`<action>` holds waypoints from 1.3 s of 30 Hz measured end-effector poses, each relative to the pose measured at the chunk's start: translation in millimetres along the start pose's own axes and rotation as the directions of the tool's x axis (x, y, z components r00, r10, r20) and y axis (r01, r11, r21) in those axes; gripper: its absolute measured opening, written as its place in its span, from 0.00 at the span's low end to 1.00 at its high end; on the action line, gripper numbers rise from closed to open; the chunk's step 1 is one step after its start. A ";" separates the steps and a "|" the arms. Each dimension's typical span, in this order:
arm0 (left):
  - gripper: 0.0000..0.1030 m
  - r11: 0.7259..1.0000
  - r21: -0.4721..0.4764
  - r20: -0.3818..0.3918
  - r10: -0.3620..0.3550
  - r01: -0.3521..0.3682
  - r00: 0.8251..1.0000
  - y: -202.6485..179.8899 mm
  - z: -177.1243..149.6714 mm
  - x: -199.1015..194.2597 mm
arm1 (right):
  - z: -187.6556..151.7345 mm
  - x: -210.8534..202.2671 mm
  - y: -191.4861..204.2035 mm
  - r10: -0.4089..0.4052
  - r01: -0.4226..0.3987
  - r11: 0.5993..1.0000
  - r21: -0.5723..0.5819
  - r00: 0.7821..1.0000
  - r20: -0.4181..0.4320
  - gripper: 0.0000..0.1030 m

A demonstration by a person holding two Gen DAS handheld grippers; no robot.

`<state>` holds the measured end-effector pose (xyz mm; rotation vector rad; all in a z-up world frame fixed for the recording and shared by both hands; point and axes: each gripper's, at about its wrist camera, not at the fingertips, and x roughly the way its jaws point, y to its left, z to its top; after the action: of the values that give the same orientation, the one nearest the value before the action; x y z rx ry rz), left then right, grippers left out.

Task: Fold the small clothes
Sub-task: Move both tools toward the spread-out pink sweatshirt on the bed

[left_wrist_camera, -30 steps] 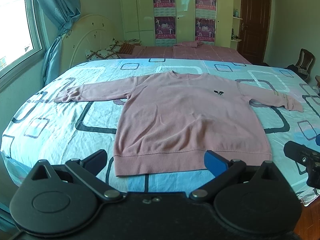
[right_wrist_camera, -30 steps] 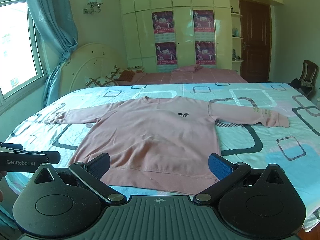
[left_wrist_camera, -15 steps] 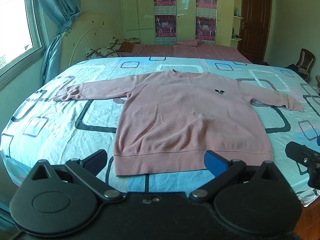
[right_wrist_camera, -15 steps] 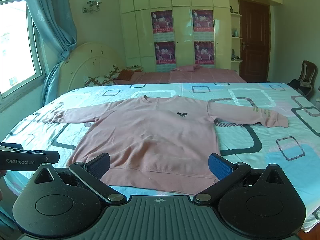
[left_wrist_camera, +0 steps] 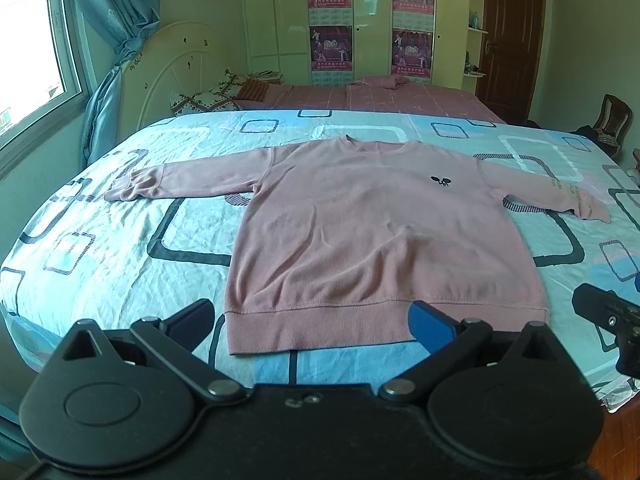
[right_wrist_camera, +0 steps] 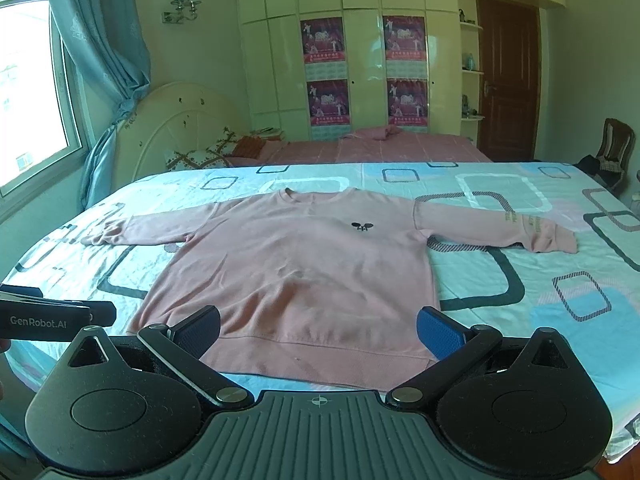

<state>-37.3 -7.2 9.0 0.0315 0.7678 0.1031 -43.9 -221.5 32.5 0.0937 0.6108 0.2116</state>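
Lying flat, front up, on bedsheet (left_wrist_camera: 120,248): pink sweatshirt (left_wrist_camera: 376,232), neck toward far side, both sleeves spread outward. Hem (left_wrist_camera: 320,326) near the sheet's near edge, just ahead of both tools; not touched by either.

Left gripper (left_wrist_camera: 310,318): jaws spread wide, nothing held. Hovers at near edge of bed, aimed at left half of hem. Left hem corner sits between the two fingertips in left wrist view.

Right gripper (right_wrist_camera: 318,330): jaws likewise wide apart, empty. Aimed at right half of hem; right hem corner just beside blue right pad (right_wrist_camera: 438,336).

Edges noted:
- Left cuff (left_wrist_camera: 120,190) well apart from left side of sheet, bare sheet around it.
- Right cuff (right_wrist_camera: 560,240) short of right side of sheet, open sheet beyond.
- Collar (right_wrist_camera: 316,196) with a wide band of bare sheet behind, up to second bed (right_wrist_camera: 380,148).

Open sheet on both flanks of the body panel, under each sleeve. Wardrobe (right_wrist_camera: 360,52) and door (right_wrist_camera: 508,76) far behind. Chair (right_wrist_camera: 616,144) at far right, clear of the sheet.
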 end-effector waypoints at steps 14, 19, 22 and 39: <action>0.99 1.000 0.001 -0.022 0.004 -0.004 1.000 -2.8 10.6 16.3 | 4.9 11.0 -9.2 -0.014 0.014 1.000 0.011 1.000 -0.008 1.00; 0.99 1.000 0.004 -0.032 -0.002 0.002 0.999 -3.9 15.8 23.7 | 7.3 18.5 -13.3 -0.022 0.022 1.000 0.019 1.000 -0.017 1.00; 0.99 1.000 0.009 -0.036 -0.006 0.006 0.999 -5.4 20.5 29.5 | 9.7 23.9 -14.5 -0.028 0.028 0.999 0.014 0.999 -0.022 1.00; 0.99 0.997 0.056 -0.078 -0.054 0.058 0.995 -4.5 65.3 105.5 | 32.0 76.5 -34.2 -0.105 0.107 0.991 0.078 0.994 -0.031 1.00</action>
<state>83.8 0.0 -17.3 0.0618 0.8477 0.0284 41.5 -238.4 10.8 0.1354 0.6495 0.0855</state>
